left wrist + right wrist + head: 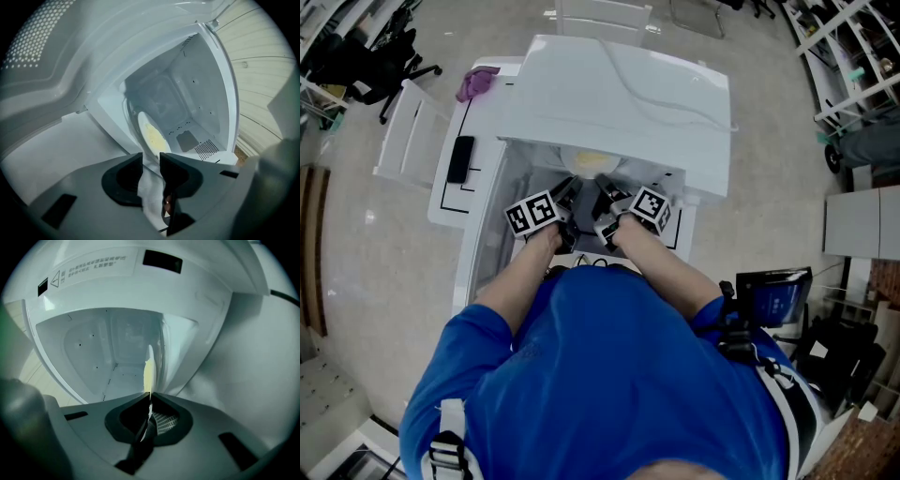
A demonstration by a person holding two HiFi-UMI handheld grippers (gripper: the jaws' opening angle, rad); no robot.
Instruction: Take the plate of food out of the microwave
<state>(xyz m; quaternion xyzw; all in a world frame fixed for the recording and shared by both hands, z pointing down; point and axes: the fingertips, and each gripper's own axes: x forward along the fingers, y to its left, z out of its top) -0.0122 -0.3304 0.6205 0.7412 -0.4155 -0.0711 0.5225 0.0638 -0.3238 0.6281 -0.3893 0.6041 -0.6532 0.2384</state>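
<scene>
The white microwave (619, 94) stands open toward me, and the white plate (591, 161) with pale yellow food sits in its mouth. Both grippers reach into the opening side by side. In the left gripper view, my left gripper (151, 159) has the near rim of the plate (152, 136) filling the gap between its jaws. My right gripper (150, 394) has its jaws nearly together on the thin rim of the plate (148, 373), seen edge-on. In the head view, the left gripper (569, 190) and right gripper (605, 190) hold the plate's front edge.
The microwave door (56, 61), with a dotted window, hangs open on the left. A black flat device (460, 159) and a purple cloth (476, 82) lie on the white table (478, 234) to the left. Shelving (848, 56) stands at the far right.
</scene>
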